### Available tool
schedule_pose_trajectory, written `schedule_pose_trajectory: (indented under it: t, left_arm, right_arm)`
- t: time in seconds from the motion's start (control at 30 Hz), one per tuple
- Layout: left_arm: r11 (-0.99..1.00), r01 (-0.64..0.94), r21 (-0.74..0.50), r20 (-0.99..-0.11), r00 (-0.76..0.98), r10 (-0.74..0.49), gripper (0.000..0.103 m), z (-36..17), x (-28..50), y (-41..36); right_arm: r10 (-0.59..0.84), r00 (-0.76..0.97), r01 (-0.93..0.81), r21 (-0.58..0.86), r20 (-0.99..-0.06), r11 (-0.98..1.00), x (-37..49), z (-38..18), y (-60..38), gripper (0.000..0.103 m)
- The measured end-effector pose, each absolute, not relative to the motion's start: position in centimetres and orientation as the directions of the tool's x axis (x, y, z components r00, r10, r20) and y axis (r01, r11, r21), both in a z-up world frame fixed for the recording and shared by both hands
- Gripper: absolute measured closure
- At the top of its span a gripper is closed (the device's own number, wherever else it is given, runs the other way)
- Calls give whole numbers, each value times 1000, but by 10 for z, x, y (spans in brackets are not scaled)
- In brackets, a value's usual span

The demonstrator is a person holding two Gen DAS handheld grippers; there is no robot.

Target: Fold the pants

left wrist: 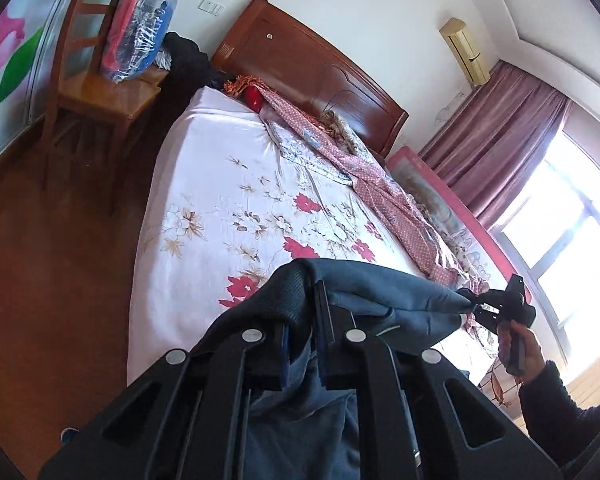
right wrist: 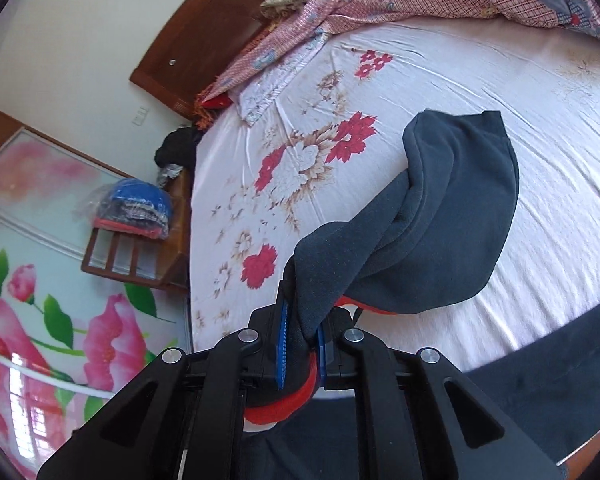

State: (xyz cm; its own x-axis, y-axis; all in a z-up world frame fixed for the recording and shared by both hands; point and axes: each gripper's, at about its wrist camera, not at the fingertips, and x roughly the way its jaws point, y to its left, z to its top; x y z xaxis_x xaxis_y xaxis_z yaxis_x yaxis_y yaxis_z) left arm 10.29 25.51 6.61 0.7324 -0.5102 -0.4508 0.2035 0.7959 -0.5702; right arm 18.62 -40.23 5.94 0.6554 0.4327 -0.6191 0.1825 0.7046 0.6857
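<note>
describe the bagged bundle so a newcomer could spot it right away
Start at the bed and its wooden headboard; a wooden chair stands beside that end. The bundle sits on its seat: red and blue folded items, the only thing wrapped in clear plastic.

The wide middle of the white bed sheet printed with red and tan flowers point(right wrist: 500, 128) is lying bare, giving open room ahead of both grippers. A rumpled pink checked quilt point(right wrist: 380, 0) is bunching along the far side and up against the dark reddish wooden headboard point(left wrist: 312, 64), blocking passage there. Beside the bed, a brown wooden chair point(left wrist: 96, 92) carrying a clear plastic bag of folded clothes point(left wrist: 140, 32) is standing on the floor, narrowing that aisle.
</note>
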Motion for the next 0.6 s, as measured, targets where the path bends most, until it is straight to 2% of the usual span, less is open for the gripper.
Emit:
schedule_pose_trajectory:
  t: [0.13, 0.4, 0.6]
  left_arm:
    - [774, 175, -608, -471, 706, -530, 93, 37, 76, 270]
    - [835, 88, -543, -648, 588, -484, 91, -36, 25, 272]
    - [814, 82, -575, -615, 613, -496, 89, -31, 4, 273]
  right_arm:
    - [449, 645, 163, 685, -619, 711, 117, 33, -385, 93]
    - [452, 555, 310, 678, -698, 667, 36, -78, -370, 93]
    - [410, 594, 274, 653, -692, 706, 27, -49, -372, 93]
